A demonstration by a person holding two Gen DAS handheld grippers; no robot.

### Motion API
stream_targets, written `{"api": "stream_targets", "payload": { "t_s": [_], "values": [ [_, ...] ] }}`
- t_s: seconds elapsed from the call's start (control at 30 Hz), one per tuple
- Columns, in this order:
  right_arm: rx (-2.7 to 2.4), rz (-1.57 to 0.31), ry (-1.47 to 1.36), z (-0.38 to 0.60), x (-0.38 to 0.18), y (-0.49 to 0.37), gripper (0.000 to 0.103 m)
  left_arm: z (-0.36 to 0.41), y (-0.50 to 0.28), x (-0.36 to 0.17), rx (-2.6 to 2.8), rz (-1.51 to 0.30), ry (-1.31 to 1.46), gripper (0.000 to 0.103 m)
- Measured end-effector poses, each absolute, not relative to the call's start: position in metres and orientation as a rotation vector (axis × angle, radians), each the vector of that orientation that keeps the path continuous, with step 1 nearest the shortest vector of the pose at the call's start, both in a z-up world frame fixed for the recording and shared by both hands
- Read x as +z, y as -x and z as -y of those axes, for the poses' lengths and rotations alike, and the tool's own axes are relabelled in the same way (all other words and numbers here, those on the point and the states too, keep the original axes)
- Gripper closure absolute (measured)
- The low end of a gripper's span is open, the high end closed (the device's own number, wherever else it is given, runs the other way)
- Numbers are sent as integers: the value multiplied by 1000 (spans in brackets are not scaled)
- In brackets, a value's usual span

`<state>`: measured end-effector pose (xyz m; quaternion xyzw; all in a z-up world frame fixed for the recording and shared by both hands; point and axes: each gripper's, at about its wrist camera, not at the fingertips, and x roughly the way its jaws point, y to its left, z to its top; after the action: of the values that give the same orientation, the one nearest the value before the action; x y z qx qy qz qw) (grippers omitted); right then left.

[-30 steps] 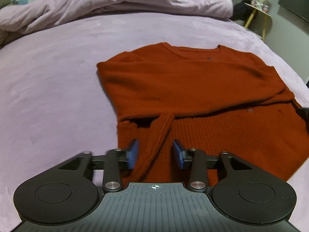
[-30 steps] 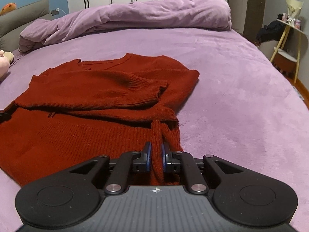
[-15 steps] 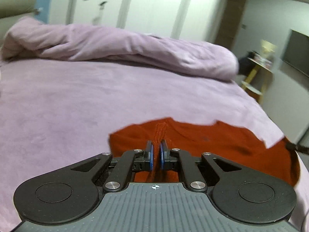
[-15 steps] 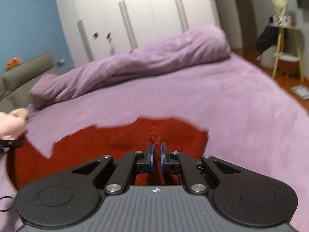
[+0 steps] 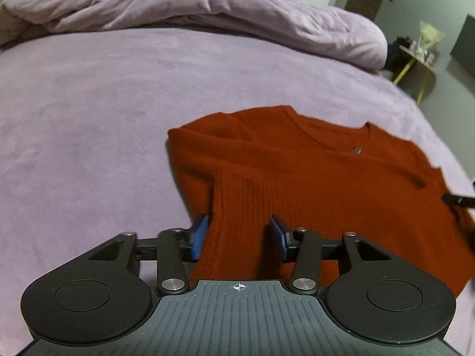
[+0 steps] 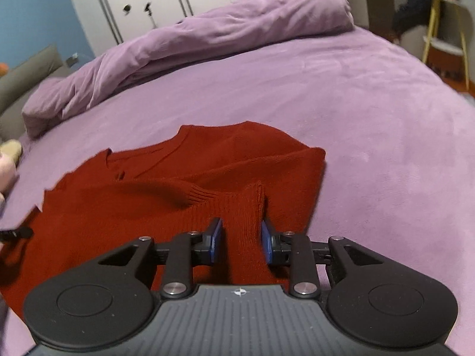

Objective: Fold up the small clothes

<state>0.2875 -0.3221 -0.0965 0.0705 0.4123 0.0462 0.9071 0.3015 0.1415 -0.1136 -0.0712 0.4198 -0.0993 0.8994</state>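
A rust-red knit sweater point(image 5: 311, 178) lies on the purple bed, its lower half folded up over its upper half; it also shows in the right wrist view point(image 6: 178, 190). My left gripper point(image 5: 239, 237) is open, its blue pads on either side of the folded hem at the sweater's left corner. My right gripper point(image 6: 242, 241) is open, its pads on either side of the hem at the right corner. The tip of the right gripper shows at the left wrist view's right edge point(image 5: 457, 200).
A bunched purple duvet point(image 5: 207, 9) lies across the far side of the bed point(image 5: 89, 103). A yellow-legged side table point(image 6: 442, 14) stands off the right. Grey cushions point(image 6: 20, 80) and a soft toy point(image 6: 9, 160) lie at the left.
Both grippers shut on the sweater's bottom hem, lifted it and carried it forward over the upper half. Both have since opened, and the hem lies folded on the sweater.
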Motion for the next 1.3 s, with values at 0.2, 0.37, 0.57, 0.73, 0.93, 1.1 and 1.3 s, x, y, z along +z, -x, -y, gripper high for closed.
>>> {"api": "stream_targets", "payload": {
  "t_s": [0.2,0.37,0.57,0.73,0.93,1.1,1.3],
  "values": [
    [63,-730,15,303,-68,-282,98,-142,-298,-73,-180,-767,155,94],
    [-44,-565,29,297,-35,-309,98,-129,-318,-25,-124,-575,84,94],
    [-146,-565,47,285,-63,-369,98,-107,-381,-46,44,-572,58,94],
    [-185,-637,47,281,-95,-391,96,-100,-402,-91,143,-695,22,81],
    [-73,-577,35,229,-95,-378,86,-86,-378,-86,132,-600,144,50],
    [335,-669,75,144,-121,-368,88,-44,-390,-108,14,-635,62,48],
    [277,-651,99,190,-132,-370,65,-65,-388,-126,20,-675,121,46]
  ]
}}
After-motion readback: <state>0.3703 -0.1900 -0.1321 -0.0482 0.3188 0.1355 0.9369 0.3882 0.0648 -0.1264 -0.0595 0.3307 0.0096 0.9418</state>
